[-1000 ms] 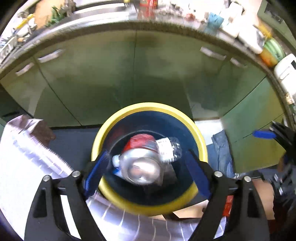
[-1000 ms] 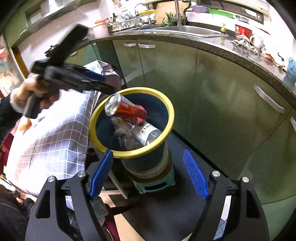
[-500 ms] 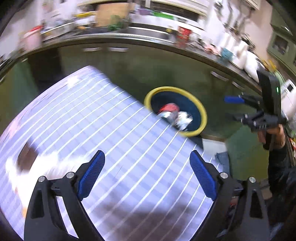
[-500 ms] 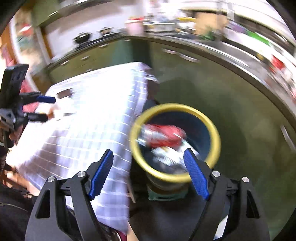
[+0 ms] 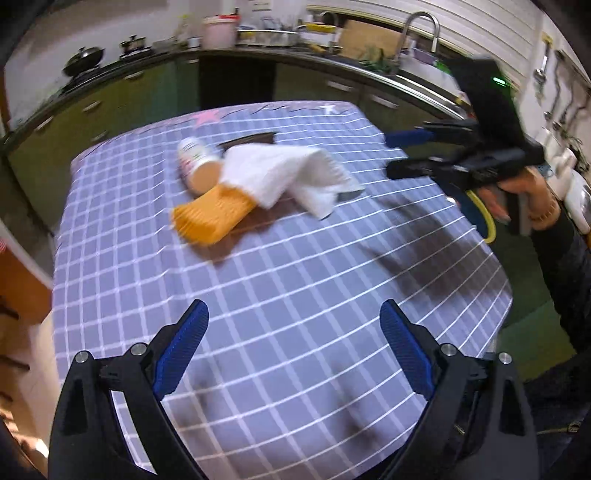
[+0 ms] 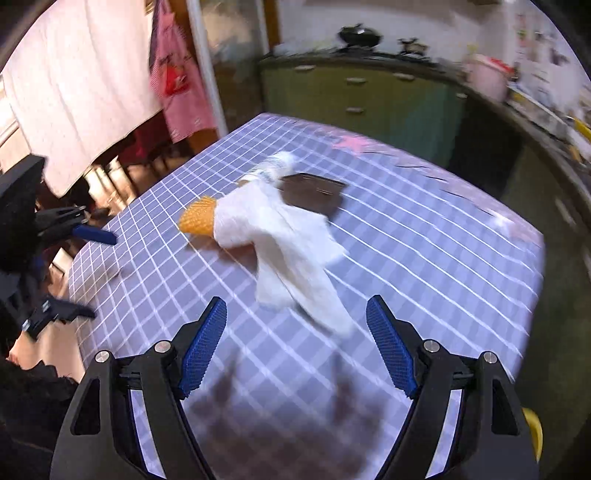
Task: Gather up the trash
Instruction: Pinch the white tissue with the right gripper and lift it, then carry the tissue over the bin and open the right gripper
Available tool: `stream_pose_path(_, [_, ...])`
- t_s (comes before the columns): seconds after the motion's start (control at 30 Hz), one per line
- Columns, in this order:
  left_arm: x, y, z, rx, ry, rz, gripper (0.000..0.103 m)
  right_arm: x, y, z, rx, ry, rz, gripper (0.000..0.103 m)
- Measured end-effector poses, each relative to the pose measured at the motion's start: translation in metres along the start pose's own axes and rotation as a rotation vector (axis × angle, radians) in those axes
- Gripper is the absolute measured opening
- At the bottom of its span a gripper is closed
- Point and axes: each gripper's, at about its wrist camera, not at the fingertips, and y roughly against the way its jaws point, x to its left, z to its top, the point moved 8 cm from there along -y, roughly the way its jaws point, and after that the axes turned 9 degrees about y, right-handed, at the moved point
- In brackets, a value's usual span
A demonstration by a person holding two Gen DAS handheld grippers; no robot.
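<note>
A crumpled white cloth or tissue [image 5: 284, 175] [image 6: 284, 240] lies on the checked purple tablecloth [image 5: 295, 295] [image 6: 406, 240], over an orange ribbed piece [image 5: 210, 218] [image 6: 197, 219]. A small bottle with a peach body [image 5: 197, 162] lies beside them. A dark flat patch [image 6: 314, 195] shows under the cloth. My left gripper [image 5: 291, 339] is open and empty above the near part of the table. My right gripper [image 6: 295, 332] is open and empty, just short of the cloth's near tip; it also shows at the right in the left wrist view [image 5: 406, 155].
Green kitchen cabinets [image 5: 110, 99] and a counter with a sink tap [image 5: 417, 29] run behind the table. A yellow bin rim [image 5: 484, 218] peeks past the table's right edge. Hanging cloths [image 6: 74, 85] and chairs stand on the table's far side.
Both grippers have swung away from the yellow-rimmed bin, which holds the red can and bottle, and now face the table with the cloth. Both stay open.
</note>
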Motion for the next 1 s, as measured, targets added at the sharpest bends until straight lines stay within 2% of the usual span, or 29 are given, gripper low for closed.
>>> stream_pose_path(0.07, [0.006,0.002,-0.005,-0.003,0.010,0.003,0.089,0.000,-0.027,0.010,0.039,0.011,-0.007,0.073])
stream_pose_path(0.2, [0.015,0.004,-0.015,0.000,0.012,0.001,0.089,-0.005,-0.051,0.016,0.082,-0.018,0.000,0.060])
stream_pose_path(0.23, [0.015,0.003,-0.016,-0.001,0.011,0.003,0.089,-0.006,-0.055,0.017,0.090,-0.025,-0.002,0.050])
stream_pose_path(0.27, [0.012,0.000,-0.014,0.000,0.011,0.004,0.089,-0.006,-0.058,0.016,0.094,-0.030,0.003,0.035])
stream_pose_path(0.37, [0.015,-0.002,-0.015,0.004,0.012,0.000,0.089,-0.008,-0.058,0.018,0.088,-0.048,0.003,0.010])
stream_pose_path(0.5, [0.016,-0.007,-0.016,0.013,0.011,-0.001,0.090,-0.010,-0.041,0.022,0.037,-0.070,-0.004,0.005])
stream_pose_path(0.73, [0.009,-0.007,-0.018,0.016,-0.020,0.006,0.090,-0.002,0.038,0.032,-0.118,-0.106,0.015,0.005])
stream_pose_path(0.9, [-0.001,-0.005,-0.018,0.013,-0.051,0.007,0.090,-0.009,0.117,0.028,-0.233,-0.143,-0.047,0.005])
stream_pose_path(1.0, [-0.007,-0.004,-0.018,0.012,-0.070,0.008,0.090,-0.023,0.163,0.014,-0.277,-0.182,-0.119,0.005])
